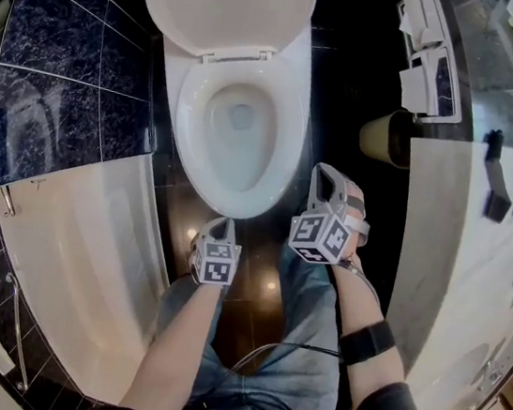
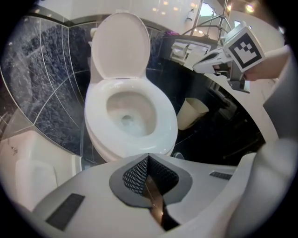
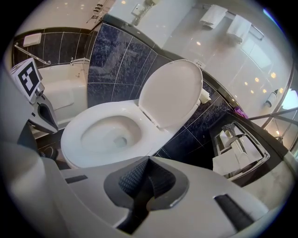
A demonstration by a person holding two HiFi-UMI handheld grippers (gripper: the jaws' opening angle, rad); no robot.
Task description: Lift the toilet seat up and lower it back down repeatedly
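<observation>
The toilet seat (image 1: 189, 128) lies flat on the bowl rim, while the lid (image 1: 224, 1) stands upright against the wall behind, so I judge the ring is in its lowered position with the way clear to tip it up. The front edge of the seat is the part nearest me, which is where a lift would have to start. My left tongs (image 1: 219, 224) sit just short of that front edge, aimed steeply down at it; they are clenched with nothing between them, which would suit hooking under the rim better than pinching it. My right tongs (image 1: 325, 175) hover beside the bowl's right flank, apart from it, likewise clenched and empty, probably kept there as a spare or to steady the seat. Neither pair touches the toilet. A beige waste bin (image 1: 384, 137) stands close on the right and the bathtub (image 1: 89, 252) on the left, so both arms work from the front.
</observation>
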